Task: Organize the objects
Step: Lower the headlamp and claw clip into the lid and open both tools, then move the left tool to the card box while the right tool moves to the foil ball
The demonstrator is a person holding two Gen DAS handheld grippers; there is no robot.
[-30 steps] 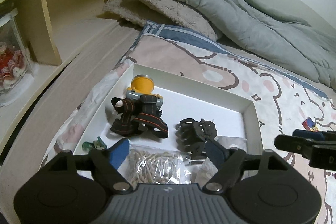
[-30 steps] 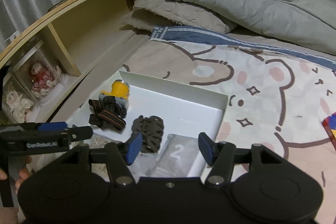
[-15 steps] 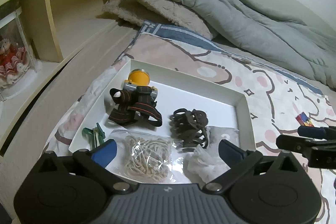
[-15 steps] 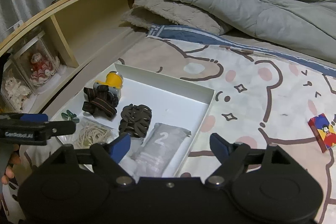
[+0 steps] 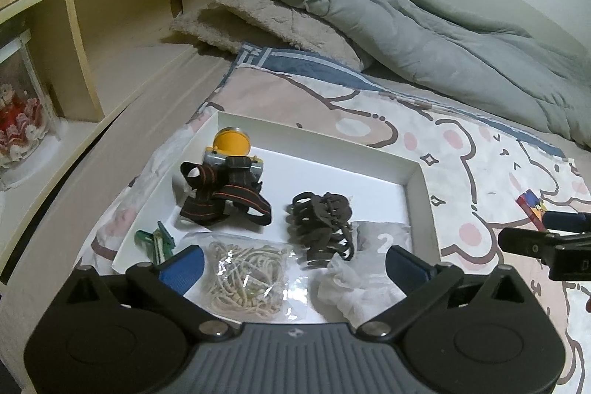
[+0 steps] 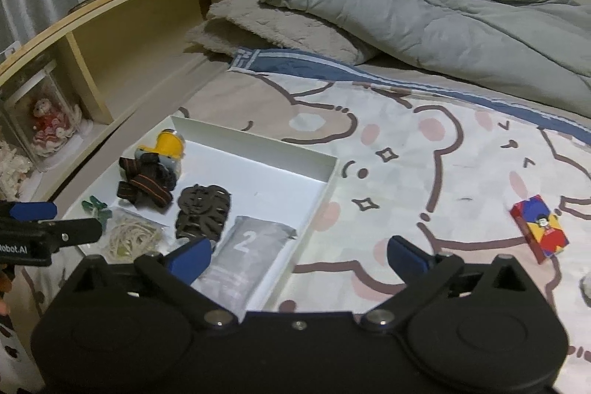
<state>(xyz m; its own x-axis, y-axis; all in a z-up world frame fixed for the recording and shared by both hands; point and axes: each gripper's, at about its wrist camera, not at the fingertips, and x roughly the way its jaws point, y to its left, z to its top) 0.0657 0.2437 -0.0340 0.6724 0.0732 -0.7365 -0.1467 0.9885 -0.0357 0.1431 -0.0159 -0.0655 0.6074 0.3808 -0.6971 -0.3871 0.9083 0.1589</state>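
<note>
I see the white tray on the bedsheet, holding a headlamp, hair clips and a bag of rubber bands. Only my right view shows the small colourful box, well right of the tray. Both the left claw and the right claw hang released, grasping nothing.

The left gripper's black body is covering the near edge of the white tray and cutting off the bag of rubber bands. In the right wrist view, the right gripper is hiding the lower end of the grey pouch. The picture's right edge is clipping a pale object, too little showing to identify.
</note>
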